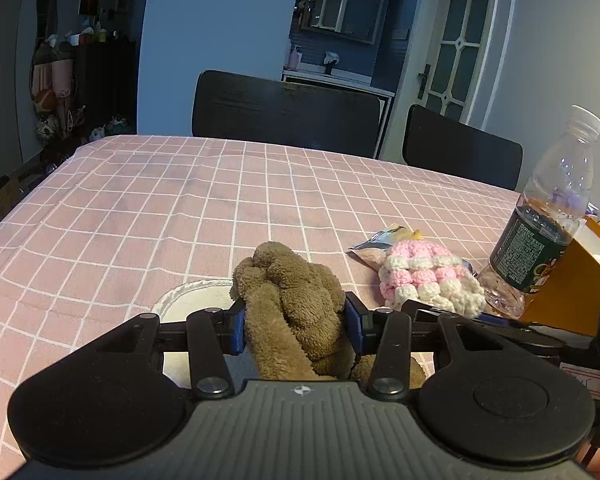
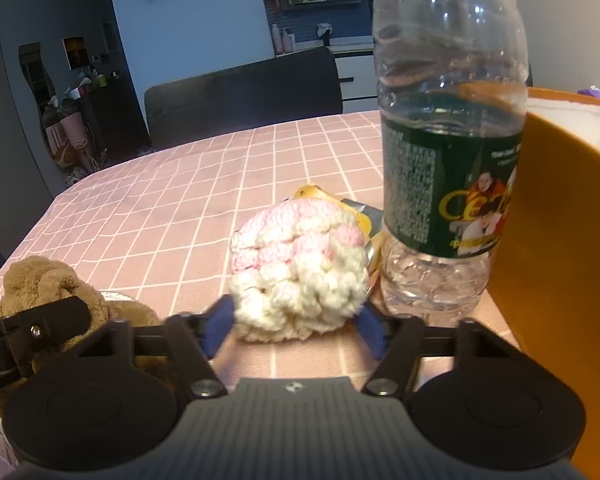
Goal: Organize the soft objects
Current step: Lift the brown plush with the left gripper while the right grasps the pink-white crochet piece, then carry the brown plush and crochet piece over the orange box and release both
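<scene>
Left gripper (image 1: 296, 326): blue pads clamped on brown plush (image 1: 292, 300), held over white bowl (image 1: 188, 300). Right gripper (image 2: 296, 326): pads pressed on both sides of pink-white knit (image 2: 300, 264), which sits on checked cloth (image 2: 180, 216). Beyond knit: snack packet (image 2: 360, 216); bottle (image 2: 448, 140) upright just right, against orange box (image 2: 560, 260).

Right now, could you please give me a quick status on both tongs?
Left tongs shut on brown plush toy. Right tongs shut on pink-and-white crocheted piece. Clear plastic bottle close beside right.
</scene>
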Motion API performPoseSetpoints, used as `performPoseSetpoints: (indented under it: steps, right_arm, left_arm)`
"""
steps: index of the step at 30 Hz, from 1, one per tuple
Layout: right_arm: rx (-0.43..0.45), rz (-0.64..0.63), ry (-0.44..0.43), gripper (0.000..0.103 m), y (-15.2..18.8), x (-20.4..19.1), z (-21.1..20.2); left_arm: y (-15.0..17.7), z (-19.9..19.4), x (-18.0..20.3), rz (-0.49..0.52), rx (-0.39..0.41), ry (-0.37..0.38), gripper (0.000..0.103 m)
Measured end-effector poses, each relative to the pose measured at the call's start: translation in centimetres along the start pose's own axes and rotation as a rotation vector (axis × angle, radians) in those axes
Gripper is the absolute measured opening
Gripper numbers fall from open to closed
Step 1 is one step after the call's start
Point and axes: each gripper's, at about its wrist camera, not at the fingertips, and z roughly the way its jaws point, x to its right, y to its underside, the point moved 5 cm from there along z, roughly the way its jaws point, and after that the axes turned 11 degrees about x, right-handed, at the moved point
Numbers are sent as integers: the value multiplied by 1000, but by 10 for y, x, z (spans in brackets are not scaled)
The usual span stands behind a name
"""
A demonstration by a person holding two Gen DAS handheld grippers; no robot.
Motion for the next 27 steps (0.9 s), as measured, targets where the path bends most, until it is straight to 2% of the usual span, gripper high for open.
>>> performPoseSetpoints:
  steps: [1, 2, 4, 12, 17, 22, 27]
  right_arm:
    - [6, -3, -8, 40, 0, -1, -1]
    - [15, -17, -12, 25, -1, -3, -3]
    - [40, -62, -14, 21, -4, -8, -9]
    - [91, -104, -65, 18, -14, -11, -49]
    - [141, -162, -127, 18, -21, -17, -92]
    - [190, -167, -176, 18, -35, -13, -134]
    - [196, -159, -232, 18, -45, -1, -172]
  left_arm:
    - [0, -1, 0, 1, 0, 1, 53]
    - [-1, -1, 0, 1, -1, 1, 53]
    - [0, -3, 0, 2, -1, 1, 53]
    - [-2, -11, 4, 2, 14, 0, 53]
    - [-11, -32, 8, -15, 62, 14, 53]
    - [-22, -60, 10, -30, 114, 22, 53]
    - [-35, -89, 17, -19, 178, 40, 53]
